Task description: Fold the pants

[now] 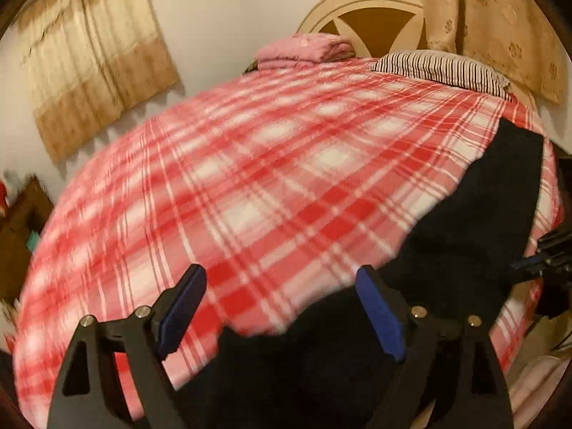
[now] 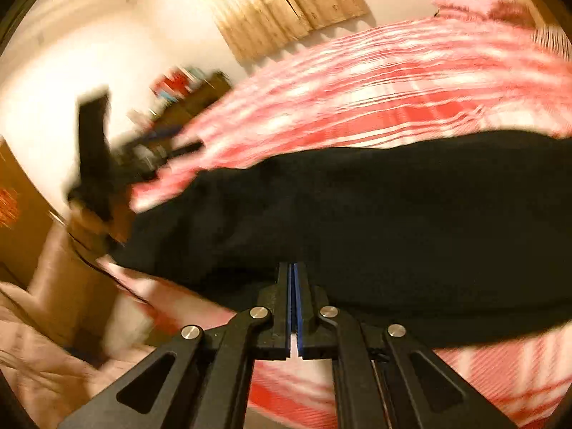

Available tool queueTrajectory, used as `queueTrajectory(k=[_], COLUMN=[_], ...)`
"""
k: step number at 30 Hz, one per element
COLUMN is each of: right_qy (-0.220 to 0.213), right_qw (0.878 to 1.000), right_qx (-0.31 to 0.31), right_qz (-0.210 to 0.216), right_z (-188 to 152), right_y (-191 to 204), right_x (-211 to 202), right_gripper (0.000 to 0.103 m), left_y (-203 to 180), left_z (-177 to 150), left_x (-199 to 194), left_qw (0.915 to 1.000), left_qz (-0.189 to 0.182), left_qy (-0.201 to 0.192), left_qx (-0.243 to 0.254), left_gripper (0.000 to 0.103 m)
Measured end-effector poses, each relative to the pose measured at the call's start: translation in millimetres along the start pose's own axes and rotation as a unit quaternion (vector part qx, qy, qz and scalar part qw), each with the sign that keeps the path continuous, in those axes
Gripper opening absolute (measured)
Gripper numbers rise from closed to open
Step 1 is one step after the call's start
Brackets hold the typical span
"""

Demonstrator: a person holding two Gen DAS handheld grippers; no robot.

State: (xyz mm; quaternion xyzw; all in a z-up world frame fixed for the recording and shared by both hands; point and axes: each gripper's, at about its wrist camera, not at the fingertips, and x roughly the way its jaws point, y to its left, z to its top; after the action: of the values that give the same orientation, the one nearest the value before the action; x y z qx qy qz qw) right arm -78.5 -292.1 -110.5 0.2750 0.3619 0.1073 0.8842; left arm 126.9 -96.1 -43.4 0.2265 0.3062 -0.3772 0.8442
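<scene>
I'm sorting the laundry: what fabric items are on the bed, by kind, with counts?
Black pants: 1
Striped pillow: 1
Folded pink blanket: 1
Red plaid bedcover: 1
Total: 4

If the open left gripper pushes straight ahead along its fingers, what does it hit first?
Probably the red-and-white plaid bedspread; the left gripper points down over it, with the black pants just right of that line. Depth is unclear.
</scene>
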Motion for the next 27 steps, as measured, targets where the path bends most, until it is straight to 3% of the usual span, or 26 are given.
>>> queueTrajectory(k=[5,8,12,13,14,17,19,21,24,25,26,27], right_qy=[0.013,0.032,0.019,0.019,0.017,0.002,0.005,0.01,-0.01,-0.005,0.007,0.022], right_qw=[0.992,0.972,0.955,0.952,0.949,0.941,0.949,0.956,0.952,0.954,0.959,0.966], right_qx=[0.105,0.189,0.226,0.232,0.24,0.243,0.23,0.222,0.234,0.231,0.224,0.213], right_qz=[0.071,0.138,0.191,0.198,0.204,0.234,0.215,0.193,0.2,0.189,0.172,0.148], right_z=[-14,-21,-21,-20,-20,-18,-15,-9,-6,-3,-2,-1], right_y=[-24,-43,-45,-45,-45,-38,-28,-22,-23,-20,-16,-12], right_x=[26,48,62,64,65,59,58,67,79,84,89,95], right_gripper=[0.002,0.003,0.003,0.012,0.03,0.062,0.067,0.067,0.067,0.057,0.025,0.005], left_y=[-15,-23,-20,-19,-17,-11,-6,-1,3,4,5,5], left_z=[-42,-52,-62,-62,-64,-67,-71,-76,-78,-79,-78,-78], left_x=[0,0,-4,-5,-9,-18,-20,-19,-17,-18,-19,-20], left_qw=[0.9989,0.9975,0.9951,0.9948,0.9945,0.9943,0.9939,0.9928,0.9905,0.9897,0.9885,0.9883], left_qz=[-0.03,-0.039,-0.045,-0.045,-0.044,-0.04,-0.038,-0.035,-0.037,-0.039,-0.045,-0.048], left_qy=[0.026,0.033,0.04,0.039,0.036,0.028,0.027,0.032,0.034,0.033,0.03,0.028], left_qx=[-0.026,-0.048,-0.079,-0.083,-0.088,-0.095,-0.1,-0.11,-0.128,-0.134,-0.141,-0.143], left_gripper=[0.088,0.088,0.088,0.088,0.088,0.088,0.088,0.088,0.088,0.088,0.088,0.088])
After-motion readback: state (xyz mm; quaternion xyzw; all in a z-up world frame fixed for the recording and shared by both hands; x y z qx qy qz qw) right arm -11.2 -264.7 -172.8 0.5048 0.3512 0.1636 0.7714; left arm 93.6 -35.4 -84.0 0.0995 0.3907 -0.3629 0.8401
